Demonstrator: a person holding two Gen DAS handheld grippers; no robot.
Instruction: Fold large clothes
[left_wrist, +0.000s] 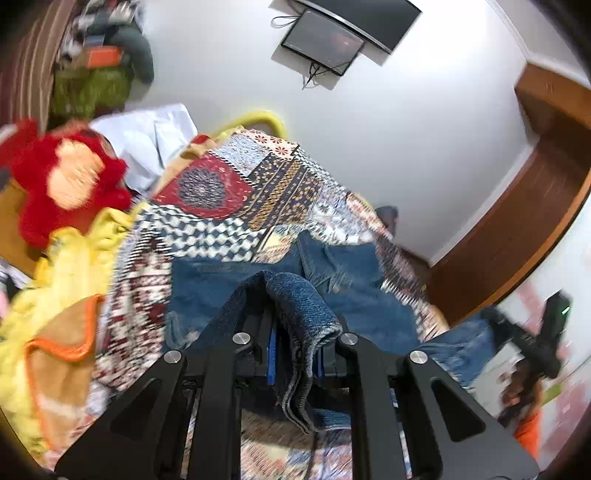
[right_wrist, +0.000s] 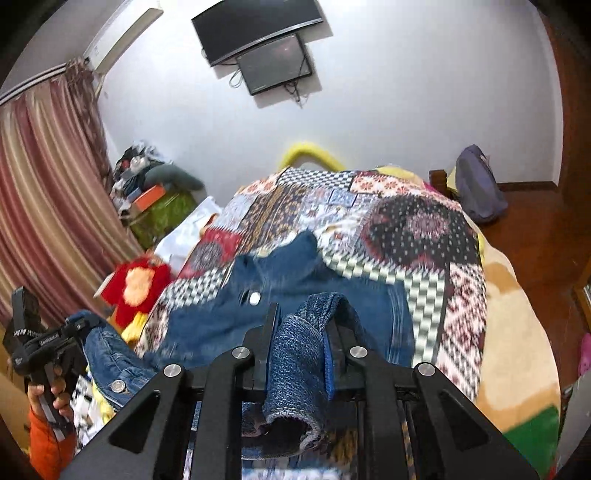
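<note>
A blue denim garment (left_wrist: 332, 288) lies across the patchwork bedspread (left_wrist: 221, 199). My left gripper (left_wrist: 301, 332) is shut on a folded denim edge (left_wrist: 303, 310) that drapes back between its fingers. My right gripper (right_wrist: 301, 332) is shut on another denim hem (right_wrist: 295, 354), with the rest of the garment (right_wrist: 295, 273) spread on the bedspread (right_wrist: 424, 229) ahead. The right gripper shows at the right edge of the left wrist view (left_wrist: 532, 339). The left gripper shows at the far left of the right wrist view (right_wrist: 40, 343), with denim hanging beside it.
A red plush toy (left_wrist: 66, 181), yellow cloth (left_wrist: 66, 280) and a white garment (left_wrist: 147, 140) lie on the bed's left side. A cluttered pile (right_wrist: 151, 192) stands by the striped curtain (right_wrist: 44, 192). A backpack (right_wrist: 476, 188) sits on the wooden floor right of the bed.
</note>
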